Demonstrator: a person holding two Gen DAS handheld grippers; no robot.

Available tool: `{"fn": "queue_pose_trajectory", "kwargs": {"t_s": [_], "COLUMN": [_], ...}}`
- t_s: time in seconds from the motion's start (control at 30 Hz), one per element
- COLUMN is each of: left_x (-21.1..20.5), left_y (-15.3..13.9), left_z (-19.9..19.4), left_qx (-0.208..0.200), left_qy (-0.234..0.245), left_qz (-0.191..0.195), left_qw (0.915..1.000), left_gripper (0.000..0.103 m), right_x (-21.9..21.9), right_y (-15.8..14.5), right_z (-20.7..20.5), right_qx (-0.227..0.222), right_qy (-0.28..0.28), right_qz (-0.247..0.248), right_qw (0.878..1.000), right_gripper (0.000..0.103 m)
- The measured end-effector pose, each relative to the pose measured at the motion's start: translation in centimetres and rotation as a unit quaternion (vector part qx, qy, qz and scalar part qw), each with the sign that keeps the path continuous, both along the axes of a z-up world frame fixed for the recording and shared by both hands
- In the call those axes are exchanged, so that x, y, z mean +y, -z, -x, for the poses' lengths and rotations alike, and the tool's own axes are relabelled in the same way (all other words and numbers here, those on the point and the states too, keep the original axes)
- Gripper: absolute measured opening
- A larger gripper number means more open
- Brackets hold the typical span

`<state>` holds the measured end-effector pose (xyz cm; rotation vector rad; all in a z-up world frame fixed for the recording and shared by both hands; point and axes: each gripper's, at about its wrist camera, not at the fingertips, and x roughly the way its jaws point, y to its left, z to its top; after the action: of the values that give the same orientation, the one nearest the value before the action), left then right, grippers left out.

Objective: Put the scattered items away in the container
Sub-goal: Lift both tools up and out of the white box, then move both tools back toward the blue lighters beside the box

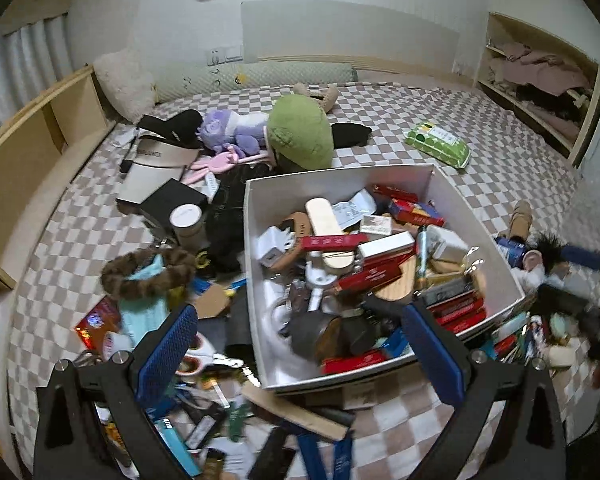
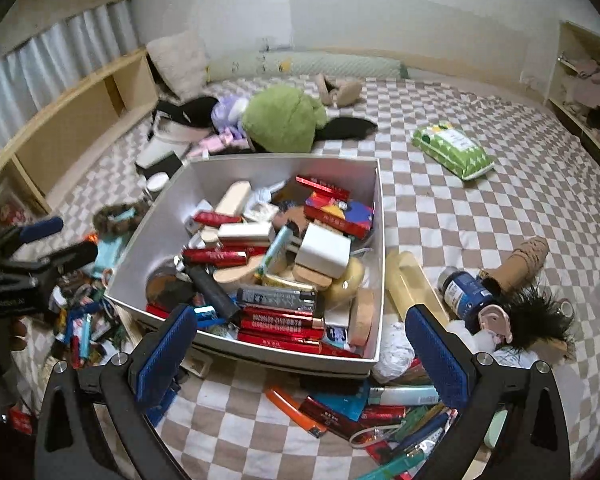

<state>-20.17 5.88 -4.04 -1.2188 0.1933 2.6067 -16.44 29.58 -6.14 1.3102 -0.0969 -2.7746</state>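
Bedroom here, a bed (image 2: 480, 208) under a brown-and-white checked cover, wooden shelving down one side. In the middle sits my white box (image 1: 256, 208), already heaped with red packs, a white charger and wooden pieces. Plenty is loose around it: a green wipes pack (image 2: 454, 148) well apart on the far side, a blue-labelled jar (image 2: 464, 292) and a black-haired doll (image 2: 536, 320) just beside the box, and an orange lighter (image 2: 296, 410) in the litter at the near edge.

My left gripper (image 1: 296, 344) hangs over the box's near corner, jaws wide apart, nothing between them. My right gripper (image 2: 300, 348) is the same, spread and empty above the near rim.

I judge we're mid-sort, between picks. Next I'd swing right, down onto the near litter, and close on one small piece.
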Motion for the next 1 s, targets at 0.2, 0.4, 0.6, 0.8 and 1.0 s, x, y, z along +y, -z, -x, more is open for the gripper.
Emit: {"fn": "queue_pose_trajectory", "kwargs": {"t_s": [0.2,0.4,0.6,0.8,1.0], "left_x": [-2.9,-5.0,-4.5,-2.7,-1.5], "left_y": [0.4,1.5,3.0,5.7,8.8], "left_z": [-1.0,-2.2,-4.2,-6.7,-9.2], "left_qx": [0.007,0.000,0.005,-0.035,-0.083], "left_qy": [-0.005,0.016,0.093,0.190,0.299], "left_qz": [0.007,0.015,0.038,0.056,0.050], "left_qw": [0.9999,0.9998,0.9949,0.9796,0.9491], "left_gripper": [0.103,0.103,0.103,0.103,0.101], "right_x": [0.2,0.8,0.0,-2.6,-5.8], "right_y": [-0.4,0.6,2.1,5.3,8.0], "right_z": [-1.3,-2.1,-2.8,-3.6,-4.5], "right_qx": [0.031,0.003,-0.035,-0.086,-0.134], "right_qy": [-0.021,-0.056,-0.087,-0.127,-0.199], "right_qz": [-0.026,-0.009,-0.032,-0.073,-0.064], "right_qw": [0.999,0.998,0.995,0.985,0.969], "right_gripper": [0.103,0.103,0.103,0.103,0.103]}}
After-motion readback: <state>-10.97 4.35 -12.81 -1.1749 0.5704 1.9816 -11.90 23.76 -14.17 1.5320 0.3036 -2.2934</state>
